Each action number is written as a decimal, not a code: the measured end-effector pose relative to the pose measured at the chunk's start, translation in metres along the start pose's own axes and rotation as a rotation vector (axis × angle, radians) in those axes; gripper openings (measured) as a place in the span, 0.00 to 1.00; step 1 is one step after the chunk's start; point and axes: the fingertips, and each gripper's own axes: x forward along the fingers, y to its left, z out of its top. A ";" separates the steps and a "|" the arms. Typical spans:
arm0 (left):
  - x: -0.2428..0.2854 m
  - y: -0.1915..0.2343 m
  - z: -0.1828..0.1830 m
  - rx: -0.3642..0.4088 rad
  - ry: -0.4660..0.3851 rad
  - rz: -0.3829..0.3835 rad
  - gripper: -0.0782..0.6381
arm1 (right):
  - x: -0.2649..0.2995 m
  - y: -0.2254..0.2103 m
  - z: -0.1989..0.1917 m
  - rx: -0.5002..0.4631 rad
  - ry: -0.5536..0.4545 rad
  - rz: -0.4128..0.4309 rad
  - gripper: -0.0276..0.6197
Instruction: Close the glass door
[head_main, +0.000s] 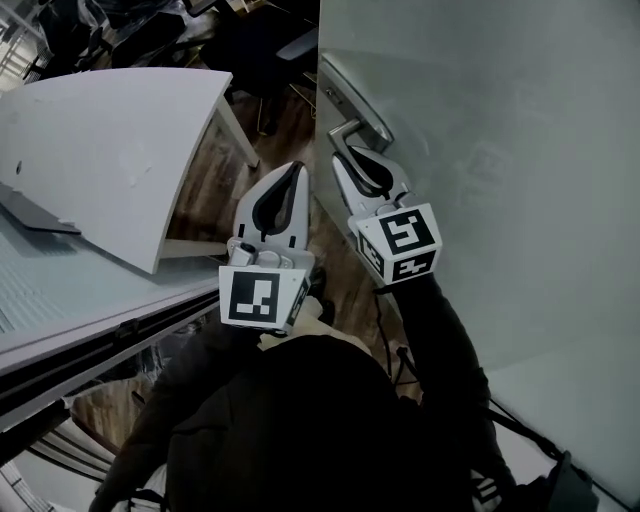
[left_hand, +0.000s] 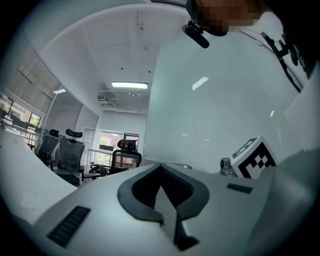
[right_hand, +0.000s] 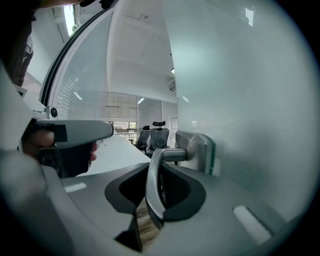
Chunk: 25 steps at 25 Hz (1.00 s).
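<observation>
Glass door (head_main: 500, 150): its one lever handle (right_hand: 154, 180) sits clamped in the right gripper (head_main: 347, 157) (jaws partway apart); the left gripper (head_main: 294, 170), second of two, is closed and empty.

My right gripper (head_main: 350, 160), at centre frame, is clamped on the door handle (right_hand: 153, 185), with my right arm (head_main: 440, 340) stretched forward. My left gripper (head_main: 296, 172) is just left of it, jaws together and empty.

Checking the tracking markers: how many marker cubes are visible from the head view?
2. One marker cube rides the left tongs; the other rides the right tongs, which grip the door handle. None seems hidden.
</observation>
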 end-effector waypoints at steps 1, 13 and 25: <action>-0.011 0.001 0.001 0.001 0.000 0.015 0.10 | -0.001 0.009 0.000 -0.004 0.002 0.013 0.14; -0.123 0.018 0.003 0.012 0.036 0.178 0.10 | -0.010 0.118 -0.006 -0.036 0.004 0.159 0.14; -0.213 0.036 0.005 0.055 0.033 0.149 0.10 | -0.034 0.217 -0.016 -0.059 0.002 0.292 0.14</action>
